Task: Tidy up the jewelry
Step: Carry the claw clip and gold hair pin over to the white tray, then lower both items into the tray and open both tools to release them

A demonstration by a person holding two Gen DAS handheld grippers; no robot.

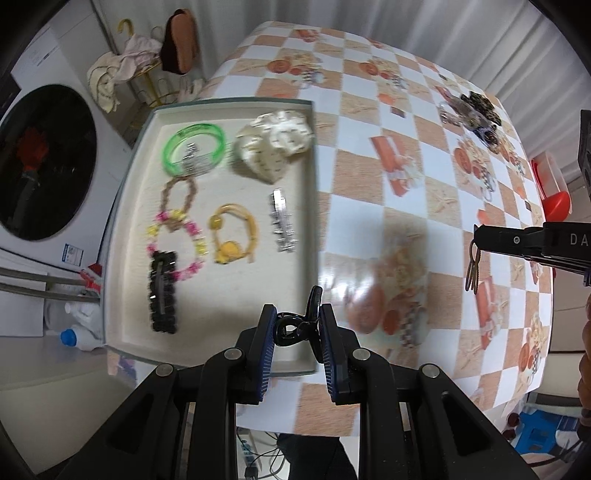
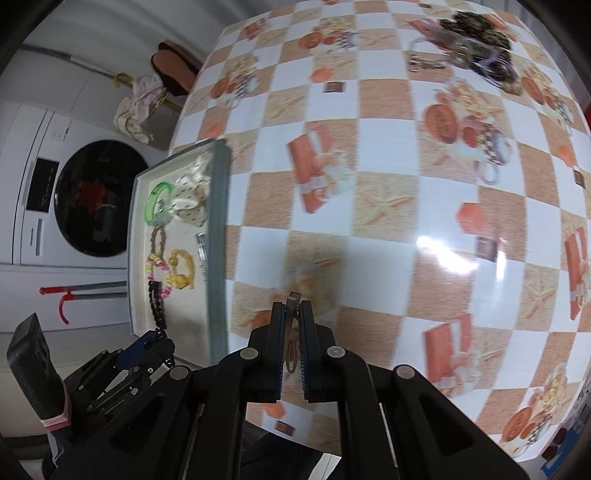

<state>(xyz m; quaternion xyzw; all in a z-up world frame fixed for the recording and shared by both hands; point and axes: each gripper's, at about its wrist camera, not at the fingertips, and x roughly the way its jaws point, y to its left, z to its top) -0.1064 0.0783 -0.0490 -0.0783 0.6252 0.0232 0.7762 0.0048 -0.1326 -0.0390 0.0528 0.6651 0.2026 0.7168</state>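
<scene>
Glossy checkered tablecloth, shallow grey-rimmed tray, beaded bracelets.

White washing machine left of table with checkered cloth; white curtains behind; glossy glare.

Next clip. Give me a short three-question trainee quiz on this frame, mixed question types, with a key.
1. True or false: the left gripper holds a black claw clip.
2. What does the right gripper carry? A) green bangle B) slim metal hair clip C) scrunchie
3. Fill in: the green bangle lies inside the ____.

Key
1. True; its pads press on the clip.
2. B, the slim metal hair clip.
3. Tray, beside the cream scrunchie.
</scene>
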